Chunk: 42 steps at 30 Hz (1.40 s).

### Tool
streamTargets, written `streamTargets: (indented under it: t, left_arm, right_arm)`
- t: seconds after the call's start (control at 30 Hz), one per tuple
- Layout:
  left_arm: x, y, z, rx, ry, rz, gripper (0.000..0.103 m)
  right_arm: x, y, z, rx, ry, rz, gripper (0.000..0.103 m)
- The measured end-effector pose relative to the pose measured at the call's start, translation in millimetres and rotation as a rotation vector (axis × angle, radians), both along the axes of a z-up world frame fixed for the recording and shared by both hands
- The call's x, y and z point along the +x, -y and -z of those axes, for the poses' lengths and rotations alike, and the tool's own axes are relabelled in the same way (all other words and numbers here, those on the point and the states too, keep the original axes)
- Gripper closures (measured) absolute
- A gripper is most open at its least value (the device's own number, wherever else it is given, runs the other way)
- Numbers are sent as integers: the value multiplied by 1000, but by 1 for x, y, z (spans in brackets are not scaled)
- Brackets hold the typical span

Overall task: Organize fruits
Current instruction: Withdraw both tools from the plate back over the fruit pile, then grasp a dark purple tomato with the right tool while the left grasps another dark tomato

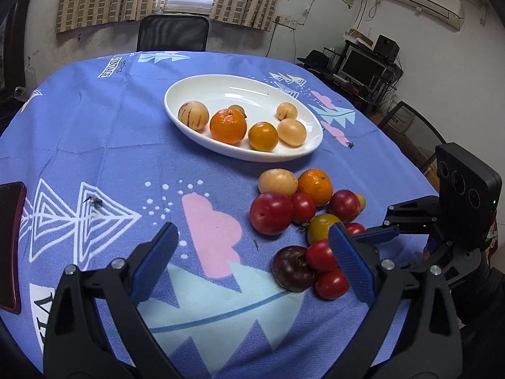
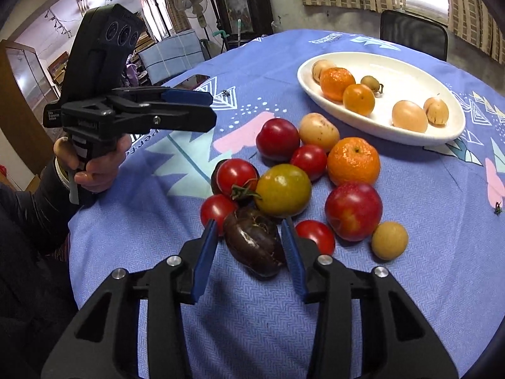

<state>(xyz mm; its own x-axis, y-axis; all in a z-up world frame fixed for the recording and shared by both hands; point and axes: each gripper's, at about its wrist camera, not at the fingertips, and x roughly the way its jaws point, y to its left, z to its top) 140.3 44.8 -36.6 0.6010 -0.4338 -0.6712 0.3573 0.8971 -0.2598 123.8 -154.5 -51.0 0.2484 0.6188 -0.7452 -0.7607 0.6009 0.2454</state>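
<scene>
Worktop (image 1: 94, 132): round, draped in blue cloth printed with white triangles and pink clouds; black chair (image 1: 173, 33) at the far edge, curtained window behind.
Plate (image 1: 202, 87): white, oval, toward the far side; carrying two oranges plus four pale yellow-tan fruits, one of them striped.
Loose heap: just beside the plate's near rim, right on the cloth; red plums, small red tomatoes, one orange (image 2: 353, 160), one pale potato-like fruit (image 2: 318, 131), one yellow-green tomato (image 2: 283, 190), one small tan fruit (image 2: 389, 240).
Dark purple fruit (image 2: 255, 245): nearest edge of the heap, lying on the cloth, touching the red tomatoes behind it.
Right tongs (image 2: 251, 235): spread apart, low over the cloth, blue pads flanking the dark purple fruit on both sides; left pad just beside it with a slim gap, right pad very close, contact not clear; nothing clamped.
Left tongs (image 1: 254, 254): wide apart, gripping nothing, hovering above the cloth left of the heap; right pad overlapping the heap's edge in the left wrist view, dark purple fruit just inside that pad, bare cloth between the pads otherwise.
Left hand (image 2: 101, 170): wrapped round the pistol handle, dark sleeve behind it.
Dark flat object (image 1: 9, 221): far left edge of the cloth, well apart from the fruit.
</scene>
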Motion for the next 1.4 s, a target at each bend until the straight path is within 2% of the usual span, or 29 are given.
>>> streamTargets:
  t: [0.23,0.4,0.57,0.7,0.83,0.93,1.0,1.13,1.27,1.4]
  left_arm:
    - [1,1,2,9,-6,1,5]
    - [1,-2,2,-3,-13,-1,5]
    - [0,-1,2,-5,-15,5,5]
    - [-5,4,-1,28,20,10,5]
    - [-8,6,-2,39,36,25,5]
    - [-12,12,-2,56,54,50,5]
    - [-17,19,-2,75,72,79,5]
    - [-23,31,-1,123,100,124,5]
    - [-24,35,2,129,93,146,5]
    - [-27,38,2,141,101,153,5]
  right_arm:
    - [-1,2,1,-6,-14,5,63]
    - [11,18,2,51,-124,53,66]
    - [6,12,5,14,-82,49,67]
    - [8,14,6,24,-104,51,67]
    - [14,22,7,59,-159,72,70]
    - [19,32,2,136,-206,79,78]
    - [19,37,-2,169,-209,81,78]
    - [15,33,-3,137,-175,80,78]
    - [16,30,-2,122,-185,80,77]
    - [14,22,7,43,-175,76,75]
